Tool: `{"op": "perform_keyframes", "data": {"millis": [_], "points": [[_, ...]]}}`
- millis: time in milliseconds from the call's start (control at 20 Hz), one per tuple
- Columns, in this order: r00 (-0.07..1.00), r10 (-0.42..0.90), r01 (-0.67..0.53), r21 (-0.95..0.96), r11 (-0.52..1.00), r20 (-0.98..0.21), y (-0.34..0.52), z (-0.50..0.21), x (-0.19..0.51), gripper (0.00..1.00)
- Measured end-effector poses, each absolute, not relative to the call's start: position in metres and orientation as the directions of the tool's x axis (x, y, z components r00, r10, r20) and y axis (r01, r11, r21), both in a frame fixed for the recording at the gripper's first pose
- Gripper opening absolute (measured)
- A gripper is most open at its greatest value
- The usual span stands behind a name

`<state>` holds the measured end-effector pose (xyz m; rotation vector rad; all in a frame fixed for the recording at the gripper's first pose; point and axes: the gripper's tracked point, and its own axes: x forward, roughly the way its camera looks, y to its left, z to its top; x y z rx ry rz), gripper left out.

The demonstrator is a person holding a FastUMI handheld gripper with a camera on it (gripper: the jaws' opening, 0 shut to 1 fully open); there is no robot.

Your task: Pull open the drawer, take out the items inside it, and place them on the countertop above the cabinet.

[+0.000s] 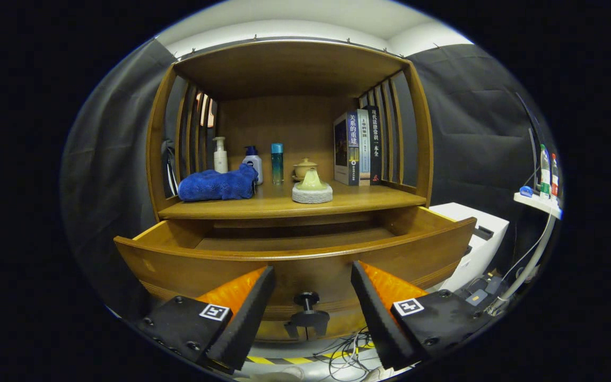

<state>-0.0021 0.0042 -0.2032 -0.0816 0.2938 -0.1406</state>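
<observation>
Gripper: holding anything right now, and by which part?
Nothing held. The gripper fingers stand open on either side of the drawer knob, not touching it.

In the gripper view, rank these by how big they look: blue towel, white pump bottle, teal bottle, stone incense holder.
1. blue towel, clearly largest.
2. stone incense holder, though it sits nearer the shelf's front edge, which may flatter it.
3. and 4. white pump bottle and teal bottle look alike; not ranked.

The gripper is open by the drawer knob.
</observation>
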Motion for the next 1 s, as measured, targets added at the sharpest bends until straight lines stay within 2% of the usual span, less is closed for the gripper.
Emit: {"op": "perform_keyframes", "data": {"millis": [1000], "points": [[0.934,-0.153,0.119,-0.124,0.985,-0.323,0.0,-0.21,0.066,0.94]]}}
